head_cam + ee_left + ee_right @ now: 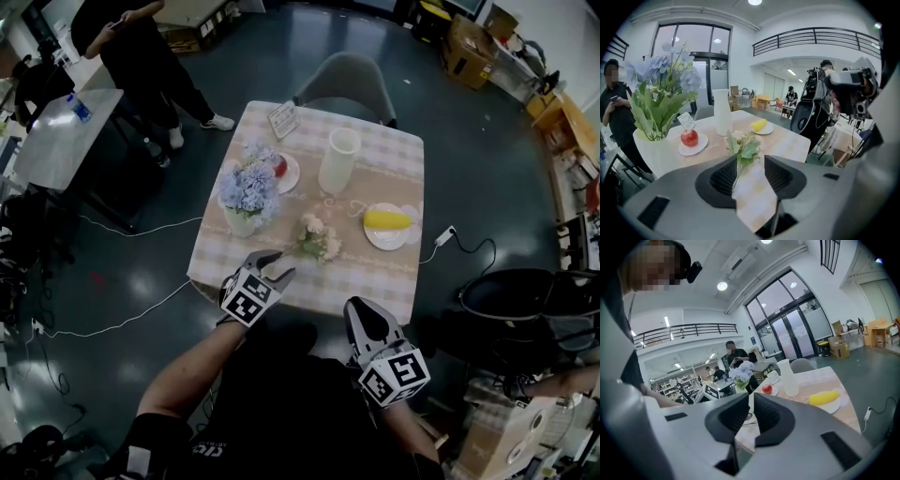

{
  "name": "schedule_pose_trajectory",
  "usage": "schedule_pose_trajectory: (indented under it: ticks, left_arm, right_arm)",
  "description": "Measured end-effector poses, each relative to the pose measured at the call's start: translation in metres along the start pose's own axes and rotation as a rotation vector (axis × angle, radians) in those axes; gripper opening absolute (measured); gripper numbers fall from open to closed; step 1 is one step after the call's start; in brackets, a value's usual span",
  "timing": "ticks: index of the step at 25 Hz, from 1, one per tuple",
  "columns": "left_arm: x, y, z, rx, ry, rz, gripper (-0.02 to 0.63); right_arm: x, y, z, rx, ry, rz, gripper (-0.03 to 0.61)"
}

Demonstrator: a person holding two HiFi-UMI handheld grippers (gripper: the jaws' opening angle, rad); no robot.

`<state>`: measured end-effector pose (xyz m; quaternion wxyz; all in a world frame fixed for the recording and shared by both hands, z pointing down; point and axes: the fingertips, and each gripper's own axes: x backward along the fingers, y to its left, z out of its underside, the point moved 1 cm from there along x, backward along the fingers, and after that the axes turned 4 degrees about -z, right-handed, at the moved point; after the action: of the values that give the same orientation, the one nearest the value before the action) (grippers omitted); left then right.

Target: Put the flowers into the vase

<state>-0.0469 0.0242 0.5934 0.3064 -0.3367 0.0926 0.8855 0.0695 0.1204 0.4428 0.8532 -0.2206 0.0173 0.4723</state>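
Note:
A small bunch of pale flowers (317,239) lies on the checked tablecloth near the front of the table (394,281). Its stem points toward my left gripper (281,265). In the left gripper view the stem (739,168) runs between the jaws of the left gripper (750,161), which stand apart and do not press on it. The tall white vase (339,161) stands upright at the back middle, seen also as the vase (722,112) beyond the bunch. My right gripper (362,306) hangs off the table's front edge, its jaws (752,399) shut and empty.
A white pot of blue hydrangeas (248,192) stands at the table's left, with a red apple on a plate (281,169) behind it. A yellow fruit on a plate (387,221) sits at the right. A grey chair (347,80) is behind the table; cables cross the floor, and a person (150,47) stands at the far left.

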Motion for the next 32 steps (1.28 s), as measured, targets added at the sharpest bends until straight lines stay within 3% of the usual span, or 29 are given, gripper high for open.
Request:
schedule_pose_trajectory:
  ticks: [20,32]
  left_arm:
    - [-0.063,0.011,0.028,-0.063,0.199,0.002,0.199]
    - [-0.084,0.015,0.036,-0.071,0.254,0.009,0.199]
  right_arm:
    - [0.0,-0.049,-0.014,-0.024,-0.01,0.017,0.051]
    - [-0.009,-0.065,-0.018,-0.035,-0.006,0.023,0.051]
